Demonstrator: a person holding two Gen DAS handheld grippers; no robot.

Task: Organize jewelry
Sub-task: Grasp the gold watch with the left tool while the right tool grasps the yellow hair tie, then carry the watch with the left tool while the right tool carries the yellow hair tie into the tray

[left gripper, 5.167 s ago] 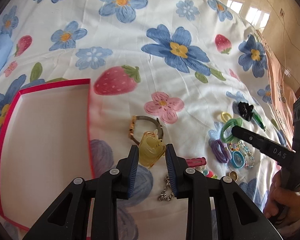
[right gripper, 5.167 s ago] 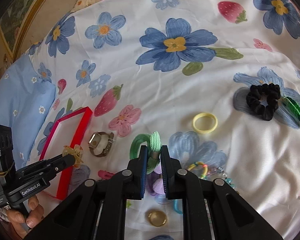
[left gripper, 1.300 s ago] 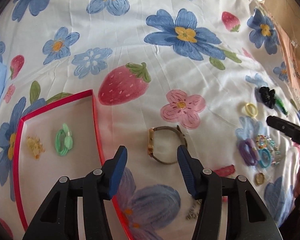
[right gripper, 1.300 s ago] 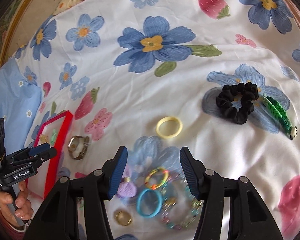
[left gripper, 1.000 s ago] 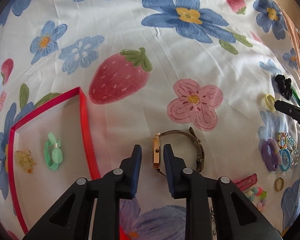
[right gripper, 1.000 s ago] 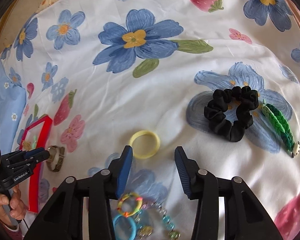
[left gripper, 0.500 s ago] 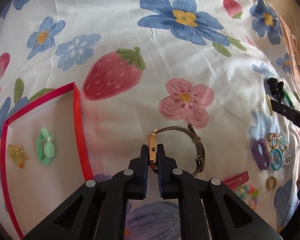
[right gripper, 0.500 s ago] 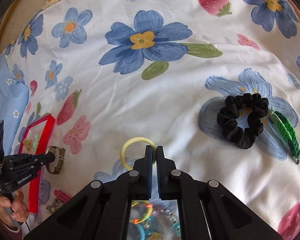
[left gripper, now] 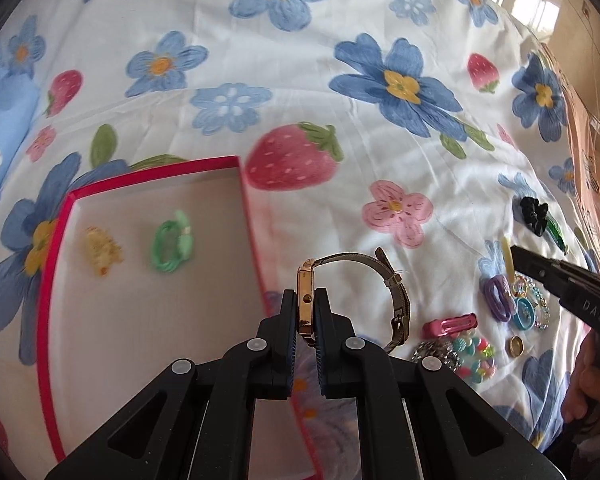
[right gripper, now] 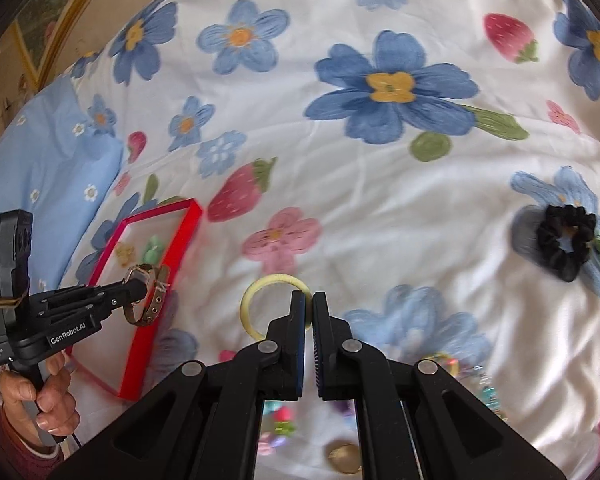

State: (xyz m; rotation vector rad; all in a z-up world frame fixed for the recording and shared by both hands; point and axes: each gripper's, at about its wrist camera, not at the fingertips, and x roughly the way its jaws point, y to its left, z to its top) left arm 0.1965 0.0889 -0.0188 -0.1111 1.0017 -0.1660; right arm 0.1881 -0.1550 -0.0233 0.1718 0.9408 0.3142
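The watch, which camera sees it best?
The left wrist view. There the watch sits close up, its gold case pinched edge-on in the left gripper, the mesh strap looping out to the right. The right wrist view shows it small and far off at the left, near the red tray.

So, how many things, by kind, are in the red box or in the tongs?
Claw clip, red box: 1
Green hair tie, box: 1
Watch, left tongs: 1
Yellow hair ring, right tongs: 1
Total: 4
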